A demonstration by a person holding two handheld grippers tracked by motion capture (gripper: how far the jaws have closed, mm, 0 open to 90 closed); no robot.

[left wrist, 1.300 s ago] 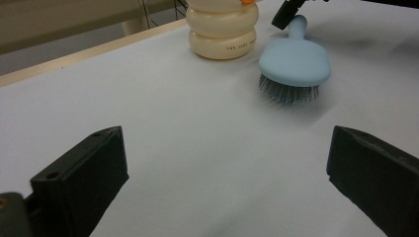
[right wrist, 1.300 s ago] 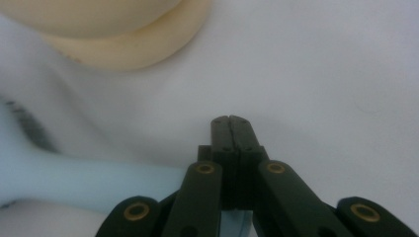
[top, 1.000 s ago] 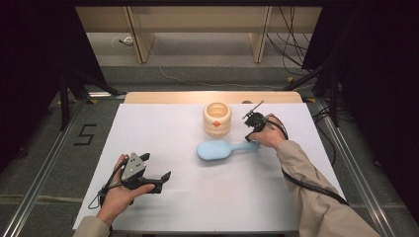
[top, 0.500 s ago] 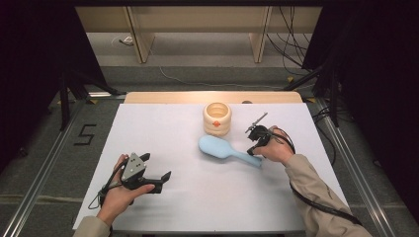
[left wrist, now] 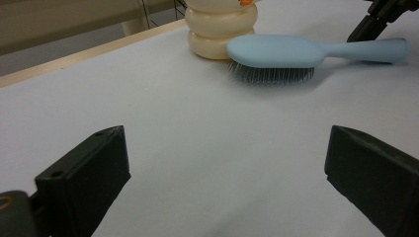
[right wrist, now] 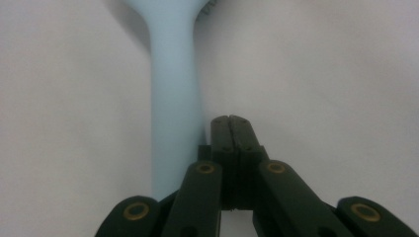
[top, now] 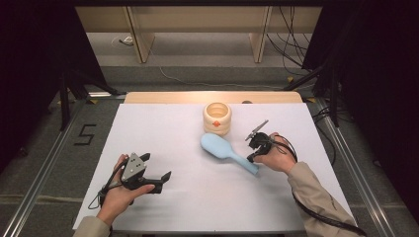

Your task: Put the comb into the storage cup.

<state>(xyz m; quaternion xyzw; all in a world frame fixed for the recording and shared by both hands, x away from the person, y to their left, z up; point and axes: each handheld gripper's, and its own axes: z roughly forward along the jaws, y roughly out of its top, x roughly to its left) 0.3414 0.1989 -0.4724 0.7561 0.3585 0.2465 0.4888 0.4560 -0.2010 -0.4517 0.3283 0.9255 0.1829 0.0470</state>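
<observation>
A light blue hairbrush (top: 222, 149) lies bristles down on the white table, its head close to a cream ribbed pot (top: 217, 117) and its handle pointing toward the near right. My right gripper (top: 250, 158) is shut with its tip against the side of the handle; in the right gripper view the closed jaws (right wrist: 230, 121) lie just right of the hairbrush handle (right wrist: 173, 98), with nothing between them. My left gripper (top: 158, 166) rests open at the near left, far from the brush. The left gripper view looks between its jaws (left wrist: 227, 173) toward the hairbrush (left wrist: 276, 49) and the pot (left wrist: 220, 29).
The white table (top: 163, 133) has a wooden strip along its far edge. Cables trail from both grippers. A floor marking "5" sits left of the table. The right gripper (left wrist: 380, 15) appears at the top right of the left gripper view.
The right gripper moved toward the near side and the brush's handle swung with it, turning the brush from lying crosswise to a diagonal. The left gripper stayed still.
</observation>
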